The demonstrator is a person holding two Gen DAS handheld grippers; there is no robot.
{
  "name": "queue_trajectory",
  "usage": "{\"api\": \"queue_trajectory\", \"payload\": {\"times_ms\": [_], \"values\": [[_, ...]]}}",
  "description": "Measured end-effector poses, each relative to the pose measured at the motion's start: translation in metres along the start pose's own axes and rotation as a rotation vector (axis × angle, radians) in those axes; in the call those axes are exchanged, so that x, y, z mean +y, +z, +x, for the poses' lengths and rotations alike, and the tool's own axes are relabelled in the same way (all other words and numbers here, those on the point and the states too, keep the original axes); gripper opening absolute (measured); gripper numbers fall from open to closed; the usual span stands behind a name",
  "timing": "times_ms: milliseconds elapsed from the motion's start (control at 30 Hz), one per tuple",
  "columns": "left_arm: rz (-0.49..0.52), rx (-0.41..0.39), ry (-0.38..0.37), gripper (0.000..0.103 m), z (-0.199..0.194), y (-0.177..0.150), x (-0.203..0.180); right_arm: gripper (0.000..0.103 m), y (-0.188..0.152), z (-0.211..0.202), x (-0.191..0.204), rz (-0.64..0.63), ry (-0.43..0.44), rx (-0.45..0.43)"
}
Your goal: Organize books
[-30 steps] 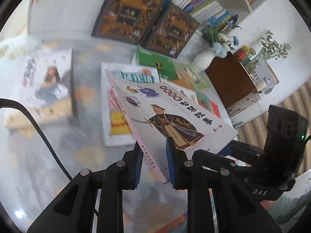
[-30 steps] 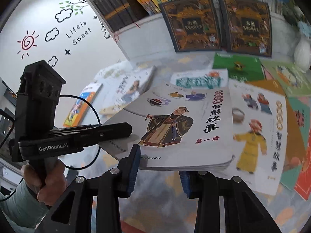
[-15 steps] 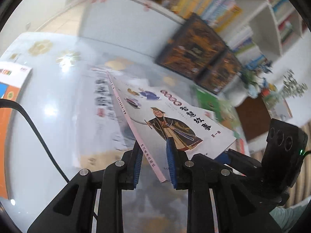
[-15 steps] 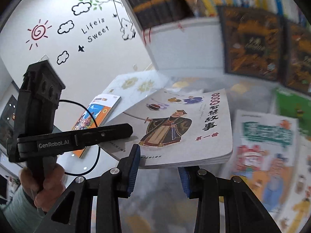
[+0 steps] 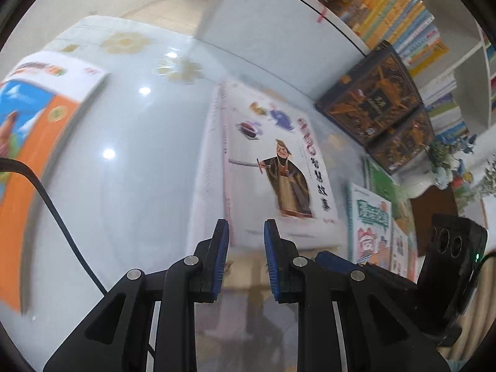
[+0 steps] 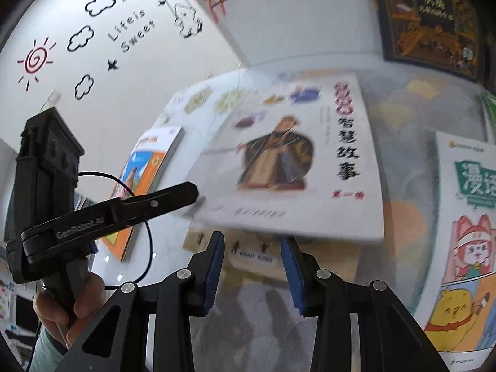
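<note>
Glossy table [image 5: 130,186]: storybook [image 5: 272,170] just stacked (blurred); left gripper [image 5: 246,238] and right gripper [image 6: 252,254] both released; next, fetch another book.

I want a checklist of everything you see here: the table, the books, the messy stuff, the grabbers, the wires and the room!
Surface: glossy white table with flower prints.
Job's things: storybook with a robed man lies on a white stack, blurred; orange-and-blue book to the left; green-titled cartoon book to the right.
Clutter: two dark ornate books lean against the shelf.
Grippers: left gripper open, fingers apart and empty just short of the storybook; right gripper open, also empty.
Cables: black cable runs from the left gripper.
Surroundings: bookshelf full of books; flower vase; wall stickers of sun and clouds.
</note>
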State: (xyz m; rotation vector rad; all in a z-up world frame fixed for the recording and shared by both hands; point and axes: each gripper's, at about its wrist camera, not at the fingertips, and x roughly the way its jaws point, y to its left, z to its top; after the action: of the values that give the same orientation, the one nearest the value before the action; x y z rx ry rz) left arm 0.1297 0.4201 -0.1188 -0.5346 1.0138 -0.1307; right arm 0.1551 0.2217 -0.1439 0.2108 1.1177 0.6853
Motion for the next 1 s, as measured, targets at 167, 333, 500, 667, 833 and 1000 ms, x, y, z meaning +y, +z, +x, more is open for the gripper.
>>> {"api": "queue_trajectory", "payload": {"times_ms": [167, 333, 500, 667, 833, 1000], "values": [[0.025, -0.031, 0.089, 0.019, -0.032, -0.040, -0.018, 0.038, -0.026, -0.031, -0.007, -0.013, 0.083, 0.031], [0.111, -0.040, 0.140, 0.023, -0.033, -0.112, -0.089, 0.046, -0.075, -0.092, -0.041, -0.005, 0.065, 0.029], [0.084, -0.019, 0.181, 0.029, 0.005, -0.172, -0.151, 0.054, -0.130, -0.154, -0.094, -0.041, -0.081, 0.010], [0.065, -0.082, 0.326, 0.031, 0.034, -0.205, -0.182, 0.054, -0.169, -0.193, -0.145, -0.086, -0.199, 0.054], [0.072, -0.152, 0.463, 0.042, 0.054, -0.229, -0.194, 0.054, -0.181, -0.219, -0.172, -0.087, -0.224, 0.051], [0.137, -0.186, 0.535, 0.103, 0.071, -0.246, -0.207, 0.059, -0.182, -0.228, -0.176, -0.102, -0.209, 0.037]]}}
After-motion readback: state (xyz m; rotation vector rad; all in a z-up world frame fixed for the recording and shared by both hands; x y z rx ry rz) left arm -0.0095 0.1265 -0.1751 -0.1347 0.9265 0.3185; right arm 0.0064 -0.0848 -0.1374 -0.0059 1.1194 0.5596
